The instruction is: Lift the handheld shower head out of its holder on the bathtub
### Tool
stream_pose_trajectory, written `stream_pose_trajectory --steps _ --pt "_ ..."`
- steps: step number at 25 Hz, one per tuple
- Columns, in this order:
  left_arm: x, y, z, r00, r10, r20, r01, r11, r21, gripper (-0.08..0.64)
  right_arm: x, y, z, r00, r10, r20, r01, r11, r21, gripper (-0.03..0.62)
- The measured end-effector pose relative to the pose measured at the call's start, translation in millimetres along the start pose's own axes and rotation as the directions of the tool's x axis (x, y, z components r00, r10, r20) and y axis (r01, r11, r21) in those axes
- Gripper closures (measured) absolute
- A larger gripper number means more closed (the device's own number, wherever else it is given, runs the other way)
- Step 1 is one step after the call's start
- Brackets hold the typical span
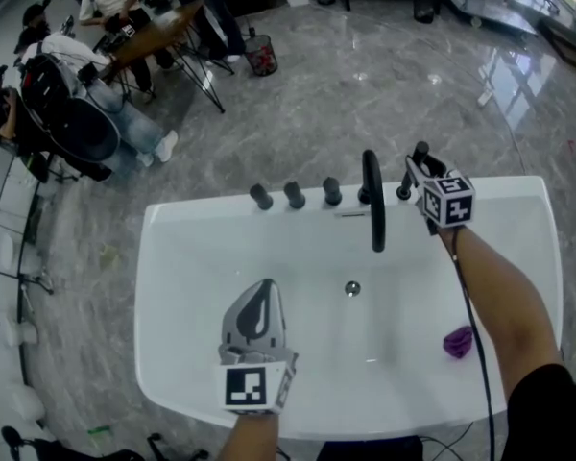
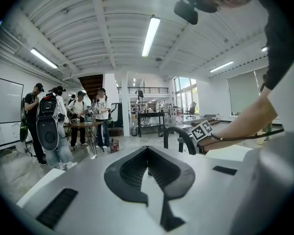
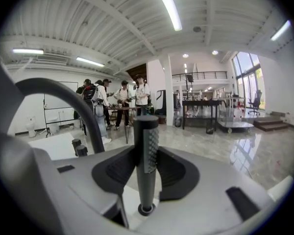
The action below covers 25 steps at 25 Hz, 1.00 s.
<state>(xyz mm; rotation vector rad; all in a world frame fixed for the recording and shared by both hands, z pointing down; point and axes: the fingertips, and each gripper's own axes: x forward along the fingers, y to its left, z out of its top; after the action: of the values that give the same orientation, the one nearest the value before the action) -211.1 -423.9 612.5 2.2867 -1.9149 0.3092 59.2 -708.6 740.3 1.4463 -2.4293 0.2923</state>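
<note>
The black stick-shaped shower head [image 3: 146, 180] stands upright between my right gripper's [image 3: 146, 153] two jaws, which press on its sides just below the nubbed spray face. Its lower end meets a round holder ring [image 3: 146, 209] on the white bathtub's [image 1: 173, 257] back rim; whether it has come clear of the ring I cannot tell. In the head view the right gripper [image 1: 419, 164] is at the rim right of the spout, with the shower head's top [image 1: 420, 149] poking out. My left gripper [image 1: 262, 284] hovers over the tub's basin, its tips together and nothing between them [image 2: 147, 151].
A tall curved black faucet spout [image 1: 372, 205] rises just left of the shower head, with three black knobs [image 1: 295, 195] further left. A drain [image 1: 351, 288] and a purple object [image 1: 458, 341] lie in the basin. Several people stand at a table [image 1: 154, 27] beyond.
</note>
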Motion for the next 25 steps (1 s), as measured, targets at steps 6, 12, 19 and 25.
stream_pose_trajectory --steps 6,12,19,25 --pt "-0.4 -3.5 6.5 1.000 -0.001 0.010 0.001 1.000 -0.001 0.552 -7.2 14.7 52.6 0.998 0.051 0.044 -0.048 0.997 -0.055 0.446" --pt "-6.0 -14.5 28.4 0.999 -0.027 0.019 0.026 1.000 0.014 0.552 -30.4 0.5 62.7 0.999 0.021 0.044 -0.021 1.000 0.000 0.446" --pt "-21.1 -17.9 62.0 0.998 -0.055 0.037 0.052 0.996 0.073 0.552 -70.4 2.4 86.8 0.998 0.006 0.057 -0.007 1.000 0.011 0.446" --pt "-30.3 -20.9 86.9 0.996 -0.070 0.048 0.065 0.993 0.099 0.552 -99.9 8.6 113.9 0.996 0.014 0.086 -0.016 1.000 0.024 0.446"
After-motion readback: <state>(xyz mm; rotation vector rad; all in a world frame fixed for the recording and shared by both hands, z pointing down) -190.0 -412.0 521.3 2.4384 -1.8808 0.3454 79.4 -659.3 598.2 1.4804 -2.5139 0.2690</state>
